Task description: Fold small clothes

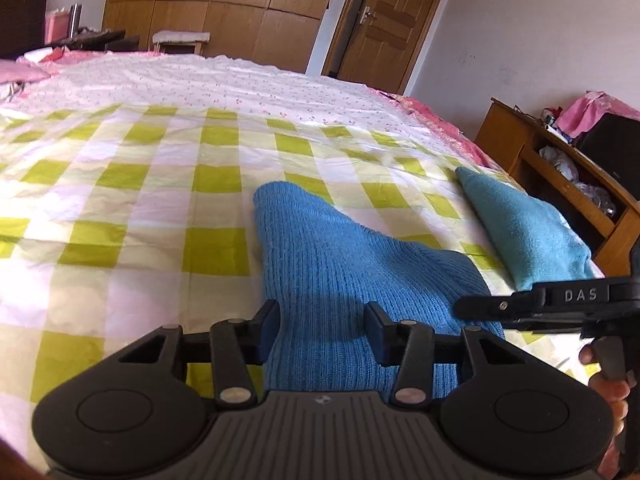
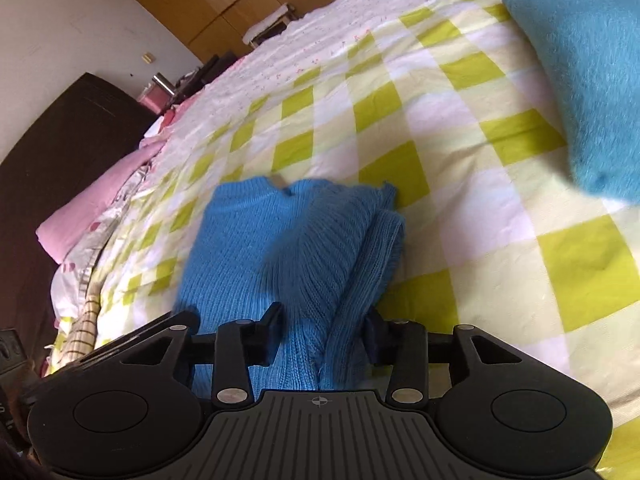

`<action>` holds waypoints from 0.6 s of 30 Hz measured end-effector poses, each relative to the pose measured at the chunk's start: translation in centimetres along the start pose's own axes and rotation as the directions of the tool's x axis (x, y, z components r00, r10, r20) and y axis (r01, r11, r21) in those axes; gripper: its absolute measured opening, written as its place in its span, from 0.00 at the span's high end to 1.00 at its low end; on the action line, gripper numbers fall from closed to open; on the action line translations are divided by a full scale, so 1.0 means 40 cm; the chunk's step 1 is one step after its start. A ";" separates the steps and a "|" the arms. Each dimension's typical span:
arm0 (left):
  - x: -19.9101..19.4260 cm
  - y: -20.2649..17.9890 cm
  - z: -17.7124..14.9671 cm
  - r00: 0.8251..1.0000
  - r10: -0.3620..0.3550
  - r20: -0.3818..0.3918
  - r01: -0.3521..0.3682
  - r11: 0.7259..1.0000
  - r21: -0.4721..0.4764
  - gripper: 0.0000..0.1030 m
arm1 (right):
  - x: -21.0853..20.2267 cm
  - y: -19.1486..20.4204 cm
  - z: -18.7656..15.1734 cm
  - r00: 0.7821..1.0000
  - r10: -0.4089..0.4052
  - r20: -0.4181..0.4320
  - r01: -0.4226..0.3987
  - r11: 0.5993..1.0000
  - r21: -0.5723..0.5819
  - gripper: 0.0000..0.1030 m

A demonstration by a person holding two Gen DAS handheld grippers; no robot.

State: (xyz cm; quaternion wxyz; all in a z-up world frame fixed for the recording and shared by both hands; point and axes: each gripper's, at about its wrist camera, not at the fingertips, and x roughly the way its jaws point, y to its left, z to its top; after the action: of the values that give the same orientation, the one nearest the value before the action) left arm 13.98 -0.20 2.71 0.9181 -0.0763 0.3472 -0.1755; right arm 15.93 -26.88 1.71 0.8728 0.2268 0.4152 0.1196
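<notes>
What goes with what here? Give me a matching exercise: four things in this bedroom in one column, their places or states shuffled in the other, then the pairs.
Things:
1. blue knit sweater
2. teal fleece garment
3. pink pillow
4. wooden door

Places or states:
A. shut, in the wall beyond the bed
B. folded, lying apart near the bed's edge
C. running between the fingers of the left claw
D. at the head of the bed, by the dark headboard

Pairs: 1-C, 2-B, 3-D, 4-A
</notes>
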 end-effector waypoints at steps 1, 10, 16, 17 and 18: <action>-0.008 -0.007 0.000 1.000 0.018 0.016 -0.018 0.999 0.029 0.51 | -0.015 0.004 0.005 0.999 -0.033 0.033 0.034 0.999 -0.026 0.58; 0.031 -0.034 0.016 0.997 0.059 0.055 -0.065 0.991 0.120 0.51 | 0.075 0.030 0.108 0.995 -0.070 0.069 0.081 0.981 -0.173 0.55; 0.045 -0.029 0.002 0.995 0.068 0.071 -0.077 0.989 0.128 0.50 | 0.154 0.046 0.095 0.998 -0.050 -0.041 0.040 0.976 -0.212 0.84; 0.044 -0.028 -0.002 0.995 0.069 0.078 -0.078 0.989 0.128 0.50 | 0.145 0.057 0.095 0.998 -0.050 -0.025 0.043 0.971 -0.235 0.85; 0.041 -0.030 -0.006 0.994 0.070 0.086 -0.081 0.989 0.127 0.50 | 0.131 0.068 0.096 0.999 -0.042 -0.001 0.041 0.968 -0.248 0.86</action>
State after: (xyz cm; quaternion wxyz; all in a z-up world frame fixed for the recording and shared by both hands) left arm 14.64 -1.94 1.83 0.9405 -0.0102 0.3000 -0.1594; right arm 22.14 -23.57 1.64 0.8953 0.1069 0.4044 0.1531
